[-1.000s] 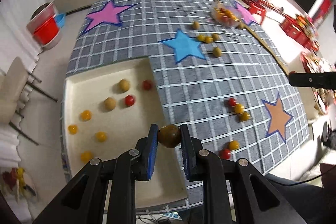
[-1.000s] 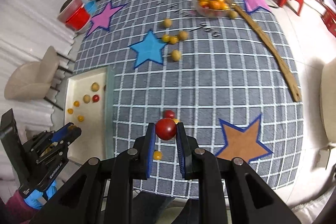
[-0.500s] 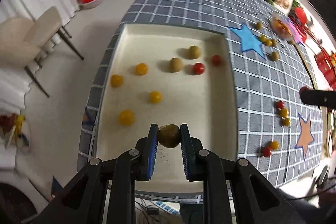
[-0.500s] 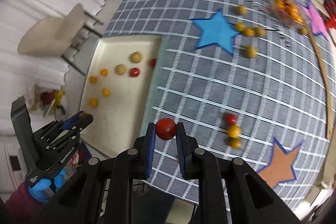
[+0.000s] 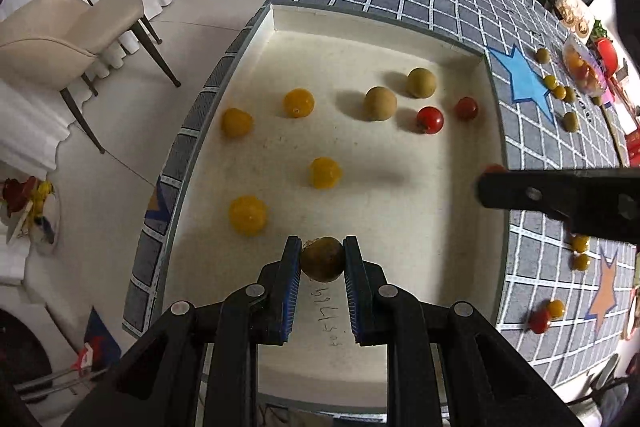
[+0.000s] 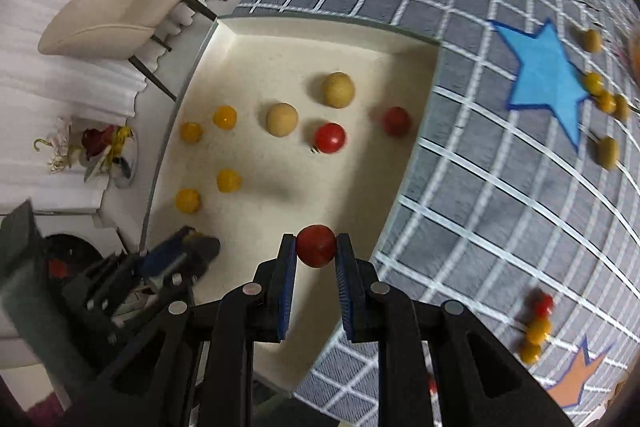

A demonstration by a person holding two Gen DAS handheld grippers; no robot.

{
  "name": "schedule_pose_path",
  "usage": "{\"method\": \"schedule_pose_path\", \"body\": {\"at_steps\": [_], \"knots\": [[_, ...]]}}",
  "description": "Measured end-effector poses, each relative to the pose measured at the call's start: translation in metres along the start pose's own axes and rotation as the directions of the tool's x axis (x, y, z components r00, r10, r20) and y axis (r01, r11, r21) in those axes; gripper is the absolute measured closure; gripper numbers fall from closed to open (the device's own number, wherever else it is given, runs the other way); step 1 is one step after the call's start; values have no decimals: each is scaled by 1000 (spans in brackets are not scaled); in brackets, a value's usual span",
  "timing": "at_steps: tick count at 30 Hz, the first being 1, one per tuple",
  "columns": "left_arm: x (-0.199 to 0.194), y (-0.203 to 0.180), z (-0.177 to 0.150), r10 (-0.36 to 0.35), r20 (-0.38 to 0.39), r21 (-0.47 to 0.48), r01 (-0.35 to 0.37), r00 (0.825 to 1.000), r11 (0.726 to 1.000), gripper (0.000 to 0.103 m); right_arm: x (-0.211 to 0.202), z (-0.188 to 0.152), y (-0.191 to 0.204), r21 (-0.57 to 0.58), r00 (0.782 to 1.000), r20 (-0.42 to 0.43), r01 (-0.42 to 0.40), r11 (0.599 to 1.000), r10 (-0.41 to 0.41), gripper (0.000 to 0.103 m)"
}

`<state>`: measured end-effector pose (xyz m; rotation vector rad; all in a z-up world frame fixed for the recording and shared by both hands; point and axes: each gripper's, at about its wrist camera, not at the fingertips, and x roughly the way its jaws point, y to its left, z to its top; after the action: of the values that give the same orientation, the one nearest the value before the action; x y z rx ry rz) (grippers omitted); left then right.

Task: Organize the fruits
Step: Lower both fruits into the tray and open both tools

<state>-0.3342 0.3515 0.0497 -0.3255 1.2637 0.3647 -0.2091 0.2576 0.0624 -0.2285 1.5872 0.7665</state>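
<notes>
My left gripper (image 5: 322, 259) is shut on a brown-green round fruit (image 5: 322, 258), held over the near part of the cream tray (image 5: 420, 267). My right gripper (image 6: 316, 247) is shut on a red tomato (image 6: 316, 245), above the tray's right edge (image 6: 412, 155); it also shows in the left wrist view (image 5: 486, 183). In the tray lie several yellow tomatoes (image 5: 247, 215), two tan fruits (image 5: 380, 103) and two red tomatoes (image 5: 430, 119). The left gripper also shows in the right wrist view (image 6: 192, 247).
Loose fruits lie on the grey checked cloth (image 6: 500, 187): green ones near the blue star (image 6: 546, 79), red and yellow ones near the orange star (image 5: 548, 315). A clear bowl of tomatoes (image 5: 580, 67) stands far right. A beige chair (image 5: 68, 35) stands left of the table.
Both grippers moved closer over the tray, each still holding its fruit. The right gripper came from above the cloth to the tray's right edge.
</notes>
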Motion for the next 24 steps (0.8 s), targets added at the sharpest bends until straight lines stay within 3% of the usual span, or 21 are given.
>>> {"method": "schedule_pose_path", "body": {"at_steps": [10,16,18,19,20,21,22,24], "knots": [[13,4,-6,18,-22,-23,-19,1000,1000,81,45,22,4,-17,997,-56,57,998,-58,81],[17,4,-5,33,-37,-20,-34,999,999,80,45,27,10,-35,997,-41,70,997,-71,79],[18,5,-4,40,-43,-18,-40,998,999,62,44,29,10,-29,997,-45,61,998,-62,76],[17,6,-4,41,-36,-18,-42,999,999,37,45,29,11,-30,997,-47,55,998,-57,71],[13,6,-4,53,-11,-17,-53,999,998,28,45,30,11,-33,997,-48,54,998,-56,65],[8,6,-4,65,16,-10,-65,998,998,28,43,30,12,-36,997,-45,63,997,-64,50],[6,6,-3,65,17,-4,-65,998,998,28,41,29,10,-35,997,-39,67,997,-68,41],[5,6,-1,62,3,2,-62,998,998,28,40,34,16,-29,998,-25,60,998,-61,36]]}}
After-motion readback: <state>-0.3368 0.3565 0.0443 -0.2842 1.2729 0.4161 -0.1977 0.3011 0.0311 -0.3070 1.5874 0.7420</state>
